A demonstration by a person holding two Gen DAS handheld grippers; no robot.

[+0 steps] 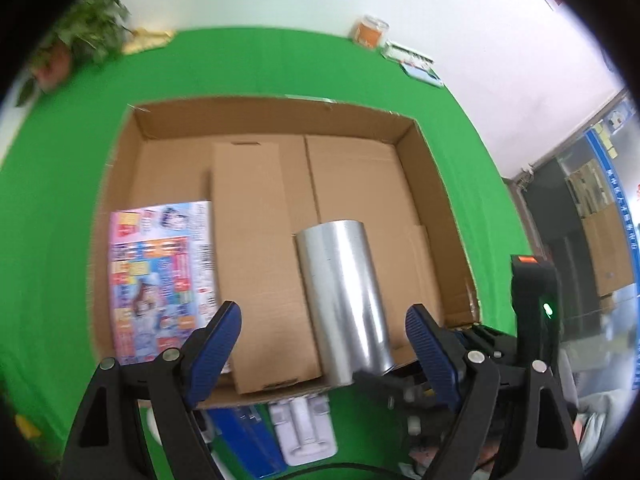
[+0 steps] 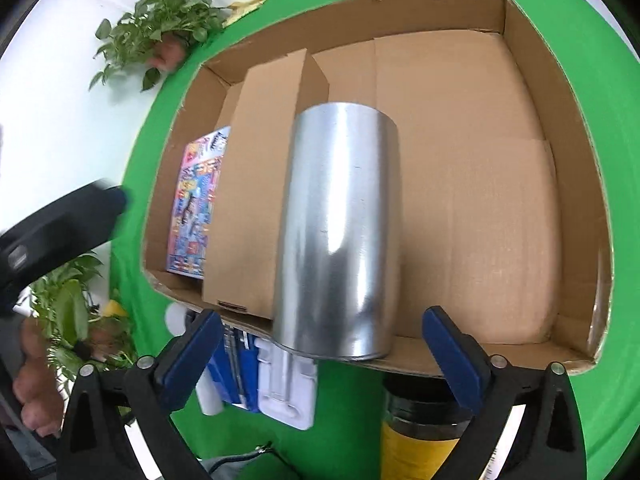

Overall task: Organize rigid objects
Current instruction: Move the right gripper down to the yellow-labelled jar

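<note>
A large open cardboard box (image 1: 432,184) (image 2: 560,92) lies on a green cloth. Inside it are a colourful magazine (image 1: 160,276) (image 2: 198,200) at the left, a long flat brown carton (image 1: 256,256) (image 2: 256,184) beside it, and a silver metal cylinder (image 1: 344,300) (image 2: 340,232) lying with its near end over the box's front edge. My left gripper (image 1: 324,340) is open and empty above the box's front edge. My right gripper (image 2: 324,344) is open, with the cylinder's near end between its fingers but apart from them.
In front of the box lie a blue pack (image 1: 244,436) (image 2: 230,372), a white plastic tray (image 1: 304,428) (image 2: 284,396) and a yellow cup with a black lid (image 2: 420,432). Potted plants (image 1: 80,36) (image 2: 160,28) stand at the far left. An orange jar (image 1: 370,32) stands at the back.
</note>
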